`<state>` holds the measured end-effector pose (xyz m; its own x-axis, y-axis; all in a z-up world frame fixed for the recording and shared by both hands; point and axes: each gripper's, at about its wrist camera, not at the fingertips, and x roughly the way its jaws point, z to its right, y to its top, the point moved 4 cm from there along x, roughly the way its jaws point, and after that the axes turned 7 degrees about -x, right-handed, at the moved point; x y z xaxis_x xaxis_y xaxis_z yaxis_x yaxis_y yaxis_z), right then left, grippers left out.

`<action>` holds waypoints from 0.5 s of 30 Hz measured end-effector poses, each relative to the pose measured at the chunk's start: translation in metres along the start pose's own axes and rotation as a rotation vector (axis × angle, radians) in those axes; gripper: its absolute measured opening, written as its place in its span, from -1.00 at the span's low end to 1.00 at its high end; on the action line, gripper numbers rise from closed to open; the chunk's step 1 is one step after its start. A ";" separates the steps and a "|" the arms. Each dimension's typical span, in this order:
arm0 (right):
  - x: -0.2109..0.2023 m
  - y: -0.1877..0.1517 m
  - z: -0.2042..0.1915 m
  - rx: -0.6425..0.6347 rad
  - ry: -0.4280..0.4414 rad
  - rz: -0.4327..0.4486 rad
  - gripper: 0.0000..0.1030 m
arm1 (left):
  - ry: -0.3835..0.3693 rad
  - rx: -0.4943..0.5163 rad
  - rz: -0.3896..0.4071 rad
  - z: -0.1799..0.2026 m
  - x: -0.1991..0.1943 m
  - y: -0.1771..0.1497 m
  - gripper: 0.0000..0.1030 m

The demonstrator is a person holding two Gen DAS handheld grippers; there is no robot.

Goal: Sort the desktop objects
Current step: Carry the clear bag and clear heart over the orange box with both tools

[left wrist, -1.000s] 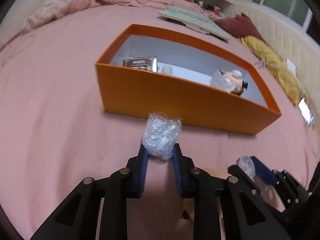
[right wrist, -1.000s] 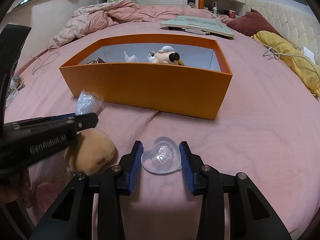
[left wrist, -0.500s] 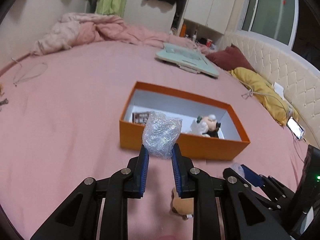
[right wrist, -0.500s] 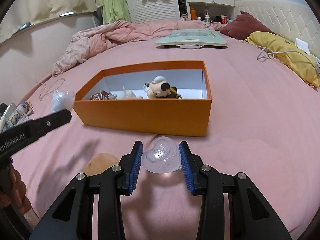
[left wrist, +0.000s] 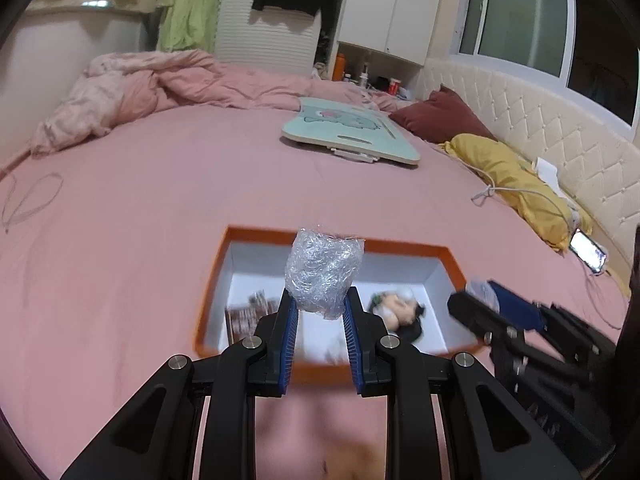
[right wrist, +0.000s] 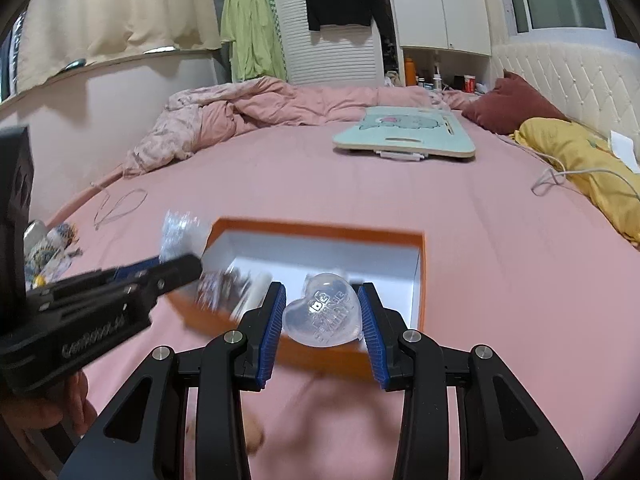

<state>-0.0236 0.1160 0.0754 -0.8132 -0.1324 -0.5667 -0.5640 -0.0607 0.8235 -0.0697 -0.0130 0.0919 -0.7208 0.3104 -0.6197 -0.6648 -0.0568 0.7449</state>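
Mid-carry here: my left tongs (left wrist: 319,310) were clamped on a crumpled wad of clear plastic wrap (left wrist: 323,270), my right tongs (right wrist: 322,317) on a clear heart-shaped case (right wrist: 323,315). Both hung over the orange box (left wrist: 256,235) on the bed, just ahead of and below the tips. Next I figured I'd dip each into the box, then let go. The heart's embossed lettering was too blurry to read; "GenRobot.AI" showed along the left tongs' side in my right view.
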 end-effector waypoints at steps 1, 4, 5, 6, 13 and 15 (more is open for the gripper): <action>0.007 0.005 0.004 -0.002 -0.001 0.002 -0.24 | 0.005 0.016 0.002 -0.001 0.005 0.005 -0.60; 0.026 0.019 0.012 -0.043 -0.020 0.014 -0.24 | 0.026 0.040 0.010 -0.007 0.024 0.015 -0.59; 0.031 0.022 0.014 -0.057 -0.026 0.017 -0.24 | 0.027 0.033 0.006 -0.010 0.031 0.017 -0.60; 0.036 0.024 0.015 -0.066 -0.031 0.019 -0.24 | 0.025 0.019 -0.001 -0.015 0.037 0.018 -0.60; 0.059 0.017 0.025 -0.030 -0.035 -0.028 -0.24 | 0.032 -0.006 -0.064 -0.021 0.058 0.004 -0.59; 0.062 0.014 0.026 -0.018 -0.029 -0.041 -0.24 | 0.036 -0.012 -0.061 -0.022 0.057 0.005 -0.59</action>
<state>-0.0857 0.1330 0.0514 -0.7936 -0.1004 -0.6000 -0.5943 -0.0833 0.7999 -0.1185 -0.0165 0.0546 -0.6850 0.2797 -0.6727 -0.7101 -0.0497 0.7024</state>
